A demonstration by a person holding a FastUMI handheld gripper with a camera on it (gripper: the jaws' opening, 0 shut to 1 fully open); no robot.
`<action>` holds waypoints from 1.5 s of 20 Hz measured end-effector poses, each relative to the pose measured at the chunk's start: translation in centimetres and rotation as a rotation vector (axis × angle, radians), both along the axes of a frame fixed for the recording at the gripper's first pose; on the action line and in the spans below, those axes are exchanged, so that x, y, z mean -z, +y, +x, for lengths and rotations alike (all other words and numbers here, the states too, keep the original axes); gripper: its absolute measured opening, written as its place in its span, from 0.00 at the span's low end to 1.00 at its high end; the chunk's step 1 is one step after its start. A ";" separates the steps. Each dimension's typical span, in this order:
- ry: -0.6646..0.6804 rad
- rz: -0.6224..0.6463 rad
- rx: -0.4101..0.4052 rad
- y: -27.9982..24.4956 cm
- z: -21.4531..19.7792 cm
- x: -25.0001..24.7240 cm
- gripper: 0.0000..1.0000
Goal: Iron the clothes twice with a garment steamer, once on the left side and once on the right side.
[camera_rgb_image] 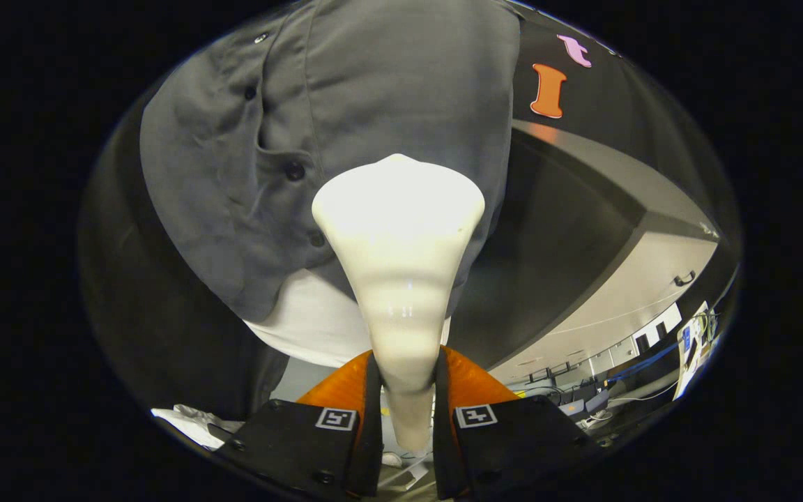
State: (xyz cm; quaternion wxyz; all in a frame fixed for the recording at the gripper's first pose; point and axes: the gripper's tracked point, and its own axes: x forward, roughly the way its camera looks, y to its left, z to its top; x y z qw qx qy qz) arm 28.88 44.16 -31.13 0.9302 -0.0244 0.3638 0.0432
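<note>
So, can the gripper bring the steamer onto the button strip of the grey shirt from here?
Probably yes. The gripper is shut on the steamer, whose head sits at the grey shirt, and the button strip lies just beside the head with nothing in between.

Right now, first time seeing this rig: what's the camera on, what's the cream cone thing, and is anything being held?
The camera rides on a hand-held pair of tongs and looks forward along its two fingers, seen low in the gripper view. A person carries it; there is no robot arm. The cream cone is a garment steamer. Its narrow handle sits between the fingers, which press on it from both sides, so the tongs are holding it. Its wide head points at a grey buttoned shirt hanging just beyond; I cannot tell whether the head touches the cloth. White fabric shows below the shirt's hem. Off to the side, beyond the booth, lies a room with cables.
</note>
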 end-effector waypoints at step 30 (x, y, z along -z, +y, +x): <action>-0.435 0.129 -0.182 21.1 4.2 -29.7 0.37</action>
